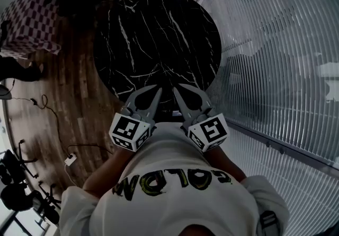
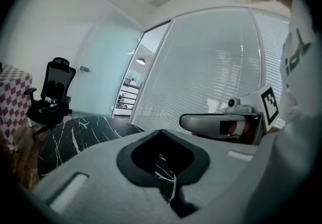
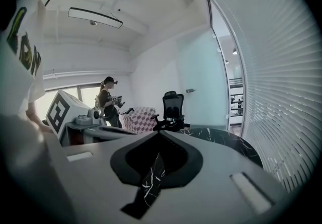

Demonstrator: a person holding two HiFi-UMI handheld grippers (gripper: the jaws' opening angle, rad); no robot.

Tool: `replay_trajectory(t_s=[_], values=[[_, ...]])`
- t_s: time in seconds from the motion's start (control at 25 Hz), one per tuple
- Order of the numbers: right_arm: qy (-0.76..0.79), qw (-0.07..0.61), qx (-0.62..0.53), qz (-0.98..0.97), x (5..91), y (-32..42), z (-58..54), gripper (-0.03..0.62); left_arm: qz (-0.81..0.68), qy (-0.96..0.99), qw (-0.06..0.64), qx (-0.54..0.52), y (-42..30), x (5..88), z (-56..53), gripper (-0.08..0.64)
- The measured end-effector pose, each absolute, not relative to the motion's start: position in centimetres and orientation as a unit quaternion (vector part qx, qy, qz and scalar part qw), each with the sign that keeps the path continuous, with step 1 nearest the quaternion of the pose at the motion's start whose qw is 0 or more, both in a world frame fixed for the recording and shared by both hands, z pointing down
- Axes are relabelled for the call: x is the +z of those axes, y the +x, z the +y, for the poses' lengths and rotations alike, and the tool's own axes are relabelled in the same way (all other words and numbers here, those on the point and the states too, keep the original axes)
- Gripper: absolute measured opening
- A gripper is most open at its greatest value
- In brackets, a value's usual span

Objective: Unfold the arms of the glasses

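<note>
Our left gripper (image 1: 157, 89) and right gripper (image 1: 176, 88) both have their jaws pressed together, empty. We hold them side by side at our chest, tipped slightly down over the near edge of the black marble table (image 1: 159, 33). We cannot see the glasses.

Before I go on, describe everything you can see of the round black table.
The table has a round, glossy black top with thin white veins, like marble. It stands level on a wood plank floor, close beside a ribbed glass wall. Its base is hidden. Nothing shows lying on the visible part of the top. The shut left gripper and right gripper reach over its near edge; whether they touch it cannot be told.
</note>
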State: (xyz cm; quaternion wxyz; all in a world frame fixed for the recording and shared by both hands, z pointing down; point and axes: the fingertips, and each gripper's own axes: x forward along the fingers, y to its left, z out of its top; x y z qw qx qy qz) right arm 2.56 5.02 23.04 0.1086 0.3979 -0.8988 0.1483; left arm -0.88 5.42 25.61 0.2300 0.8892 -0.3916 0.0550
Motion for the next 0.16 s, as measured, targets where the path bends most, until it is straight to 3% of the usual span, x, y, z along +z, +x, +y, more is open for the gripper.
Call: replay_trajectory(t_s=[0.16], values=[[0.397, 0.113, 0.145, -0.899, 22.75, 2.71, 4.46, 0.002, -0.394, 0.889, 0.228, 0.055, -0.85, 25.43, 4.84, 0.003]])
